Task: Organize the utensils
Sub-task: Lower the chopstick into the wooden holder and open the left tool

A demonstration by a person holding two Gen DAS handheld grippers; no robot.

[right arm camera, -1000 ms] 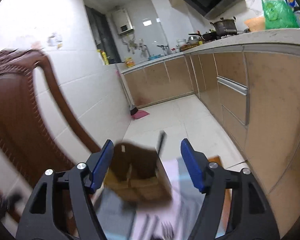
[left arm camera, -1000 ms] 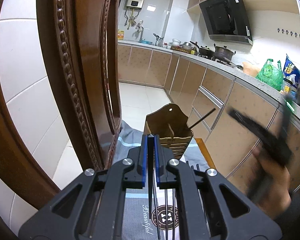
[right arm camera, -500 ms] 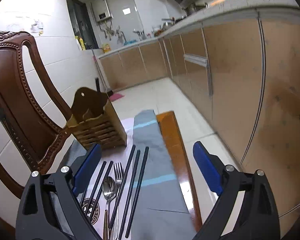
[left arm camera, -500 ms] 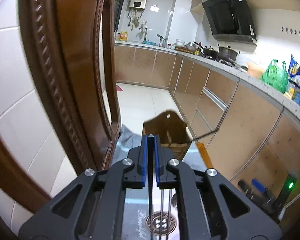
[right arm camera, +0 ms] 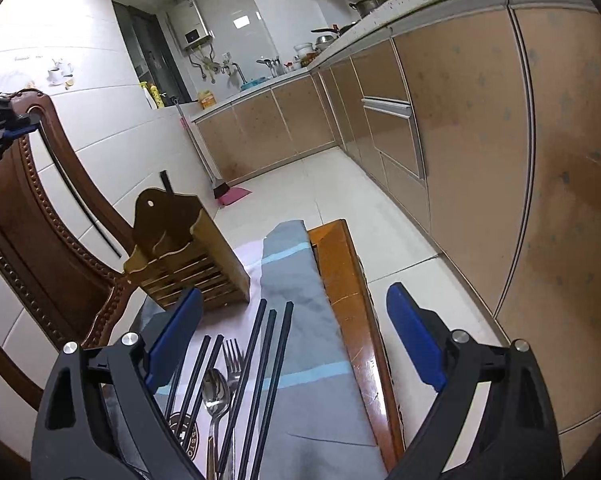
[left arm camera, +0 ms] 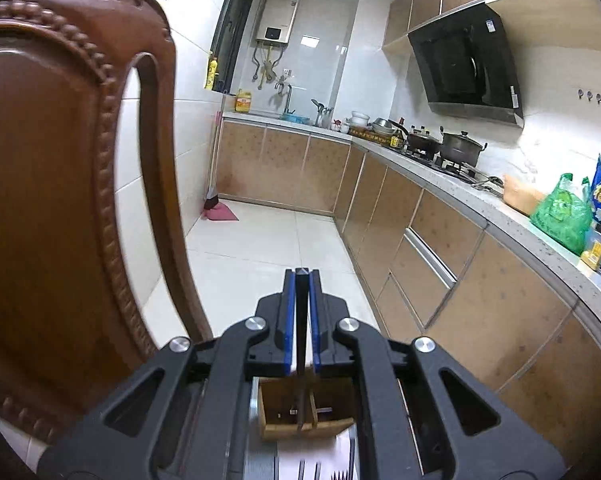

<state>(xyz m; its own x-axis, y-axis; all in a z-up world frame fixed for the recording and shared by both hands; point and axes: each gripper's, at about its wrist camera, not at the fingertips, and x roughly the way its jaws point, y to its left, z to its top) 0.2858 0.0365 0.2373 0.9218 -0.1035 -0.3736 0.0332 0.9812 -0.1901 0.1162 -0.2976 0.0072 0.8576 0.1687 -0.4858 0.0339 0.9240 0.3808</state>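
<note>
Left wrist view shows our left gripper (left arm camera: 300,316) with its blue-padded fingers (left arm camera: 287,320) pressed together on a thin black chopstick (left arm camera: 301,360), a straight, slim, matte rod that hangs down between them. Directly below its lower end sits the wooden holder (left arm camera: 284,416), a boxy, light-brown caddy with a thin partition dividing its open top; the chopstick lines up with that partition, and we cannot tell which compartment it points into. A carved, glossy brown chair back (left arm camera: 60,200) with a beaded edge fills the left side.

From the right wrist view, we see the same chopstick (right arm camera: 80,200) held aloft at the left edge by our left gripper (right arm camera: 4,130), slanting down toward the holder (right arm camera: 188,264), whose slatted front and arched back panel with a hanging hole are plain. A second dark stick stands upright in the holder's rear section. Our right gripper (right arm camera: 296,344) has its fingers (right arm camera: 414,344) spread wide with nothing between them. Below them, on a grey cloth (right arm camera: 300,320) with a pale blue stripe, lie loose black chopsticks (right arm camera: 260,360) in roughly parallel lines, a shiny metal spoon (right arm camera: 216,392) and a metal fork (right arm camera: 232,356) among them. That cloth drapes over a polished orange-brown wooden worktop (right arm camera: 348,300), whose bare edge shows just right of it.
</note>
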